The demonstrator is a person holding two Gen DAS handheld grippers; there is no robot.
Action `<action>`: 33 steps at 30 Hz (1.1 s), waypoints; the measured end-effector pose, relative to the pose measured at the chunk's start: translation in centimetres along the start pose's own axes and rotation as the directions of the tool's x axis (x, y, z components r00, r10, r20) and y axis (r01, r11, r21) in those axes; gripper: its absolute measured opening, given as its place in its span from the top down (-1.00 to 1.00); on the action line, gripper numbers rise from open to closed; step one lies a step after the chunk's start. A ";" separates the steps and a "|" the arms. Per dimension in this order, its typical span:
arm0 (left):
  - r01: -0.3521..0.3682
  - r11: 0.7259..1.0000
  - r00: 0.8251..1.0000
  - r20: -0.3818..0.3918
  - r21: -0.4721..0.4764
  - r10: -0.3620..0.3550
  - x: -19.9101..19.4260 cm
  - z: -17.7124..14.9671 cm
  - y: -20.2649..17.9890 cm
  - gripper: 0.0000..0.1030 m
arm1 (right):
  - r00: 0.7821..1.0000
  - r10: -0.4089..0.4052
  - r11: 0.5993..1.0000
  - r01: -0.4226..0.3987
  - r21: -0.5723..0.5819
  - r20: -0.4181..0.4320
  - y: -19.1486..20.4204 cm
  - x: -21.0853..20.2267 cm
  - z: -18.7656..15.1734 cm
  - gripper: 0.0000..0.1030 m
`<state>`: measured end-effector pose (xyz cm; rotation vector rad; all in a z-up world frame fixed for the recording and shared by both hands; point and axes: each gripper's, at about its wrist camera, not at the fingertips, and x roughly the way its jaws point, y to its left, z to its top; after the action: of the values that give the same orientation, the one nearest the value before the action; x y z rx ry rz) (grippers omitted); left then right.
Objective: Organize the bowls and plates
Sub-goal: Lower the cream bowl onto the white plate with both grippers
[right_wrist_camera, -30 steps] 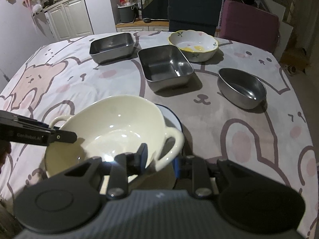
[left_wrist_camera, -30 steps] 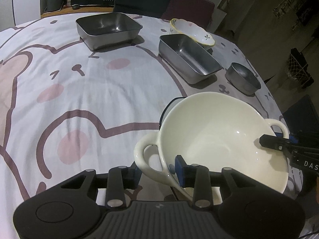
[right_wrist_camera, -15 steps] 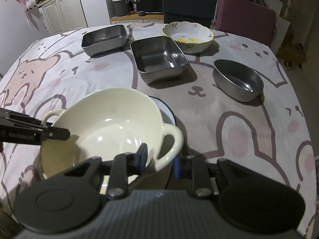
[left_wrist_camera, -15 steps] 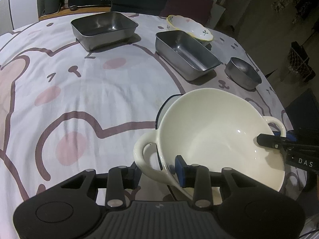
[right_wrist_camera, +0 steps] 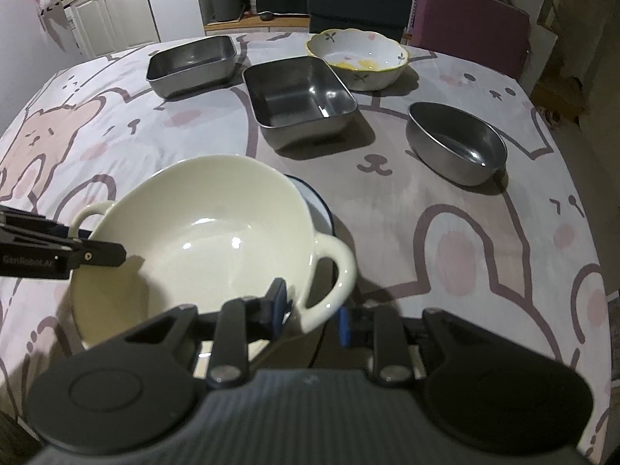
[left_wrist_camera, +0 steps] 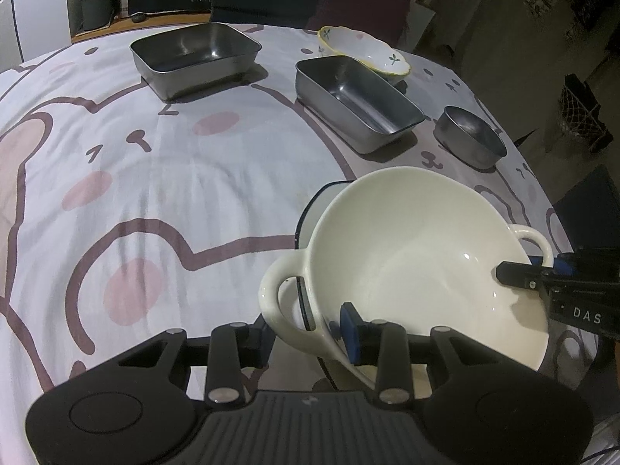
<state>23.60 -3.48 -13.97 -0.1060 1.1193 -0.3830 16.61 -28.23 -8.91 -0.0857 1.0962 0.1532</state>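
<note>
A cream two-handled bowl (left_wrist_camera: 407, 263) (right_wrist_camera: 201, 240) is held between both grippers over a white plate with a dark blue rim (left_wrist_camera: 321, 201) (right_wrist_camera: 317, 201). My left gripper (left_wrist_camera: 304, 333) is shut on the bowl's wall by its left handle, one pad inside and one outside. It also shows at the left of the right wrist view as the left gripper (right_wrist_camera: 97, 254). My right gripper (right_wrist_camera: 310, 312) is shut on the wall by the opposite handle, and it shows as the right gripper (left_wrist_camera: 519, 273) in the left wrist view. The bowl hides most of the plate. I cannot tell whether they touch.
On the bear-print tablecloth (right_wrist_camera: 465, 232) stand two rectangular steel trays (right_wrist_camera: 192, 64) (right_wrist_camera: 302, 97), a flower-painted bowl with a yellow rim (right_wrist_camera: 358, 58) and an oval steel bowl (right_wrist_camera: 457, 143). Chairs (right_wrist_camera: 469, 35) stand beyond the far edge. The table edge drops off at the right.
Both grippers keep their hold on the cream bowl. The right wrist view has tipped slightly, so the far dishes sit higher in it. The left hand has stayed put.
</note>
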 end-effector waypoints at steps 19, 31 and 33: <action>-0.013 0.998 1.000 0.011 0.059 0.012 -0.2 0.0 -0.8 0.28 | 0.994 -0.112 0.988 0.112 -0.108 0.005 1.8 0.1 -0.4 0.29; -0.003 0.998 1.000 0.006 0.058 0.003 -0.2 0.0 -0.6 0.28 | 0.995 -0.099 0.992 0.098 -0.085 -0.010 1.4 0.2 -0.4 0.30; -0.003 0.998 1.000 0.004 0.057 0.002 -0.1 0.1 -0.7 0.28 | 0.996 -0.084 0.994 0.082 -0.069 -0.018 1.0 0.2 -0.3 0.30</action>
<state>23.44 -4.05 -13.65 -0.0552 1.1032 -0.4120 16.26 -27.25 -9.24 -0.1938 1.1062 0.1153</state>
